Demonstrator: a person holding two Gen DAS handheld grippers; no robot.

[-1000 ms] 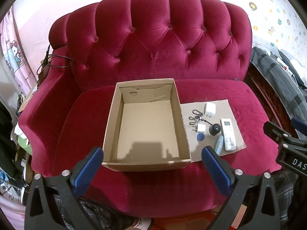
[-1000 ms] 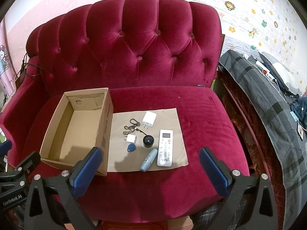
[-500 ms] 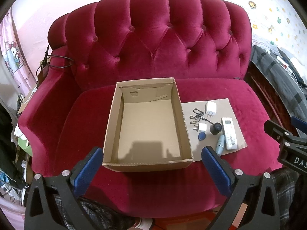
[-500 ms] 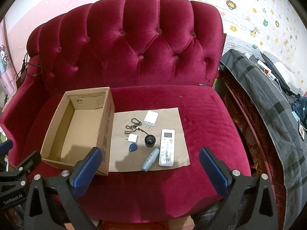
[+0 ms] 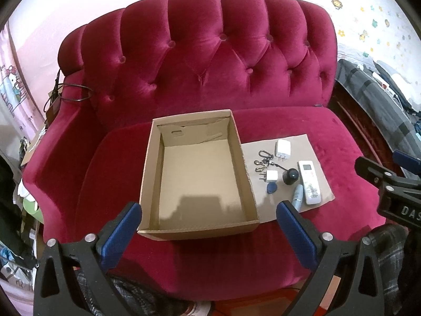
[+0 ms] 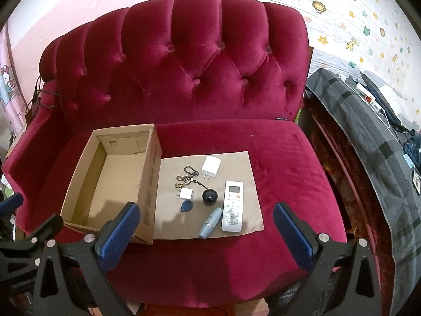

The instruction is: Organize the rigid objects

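Both views are creeping nearer the sofa (image 6: 210, 79) than before. The remote (image 6: 232, 206) is lying lengthwise near-to-far, display end far. Left gripper (image 5: 209, 233) and right gripper (image 6: 206, 233) are spread, holding nothing.

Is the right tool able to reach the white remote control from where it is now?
Probably yes. The right tool is open and hangs in front of the sofa, and the remote control lies flat on the brown sheet with nothing above it. Only the light blue tube lies close beside it.
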